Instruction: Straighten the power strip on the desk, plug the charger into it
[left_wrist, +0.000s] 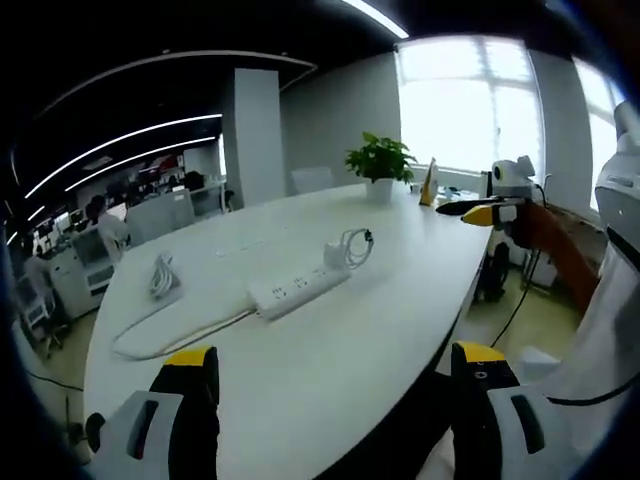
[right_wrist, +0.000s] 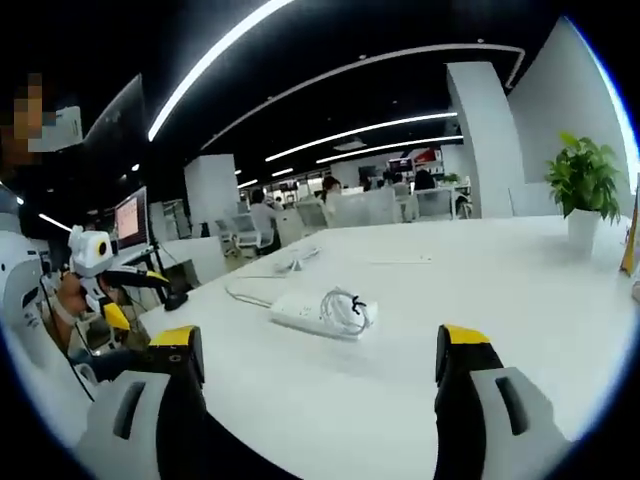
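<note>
Left gripper (left_wrist: 335, 385) jaws spread wide, empty; power strip (left_wrist: 298, 290) lies at 12 o'clock beyond them on the tabletop (left_wrist: 330, 370), charger (left_wrist: 350, 248) touching its far end; right gripper (right_wrist: 320, 375) jaws likewise apart, strip ahead at 12 o'clock.

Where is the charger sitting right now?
In the left gripper view the charger with its coiled cable lies on the white desk, at the power strip's far end, toward the potted plant.

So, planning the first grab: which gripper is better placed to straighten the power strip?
Probably the left gripper: the power strip lies between its open jaws. The right gripper faces the charger.
</note>
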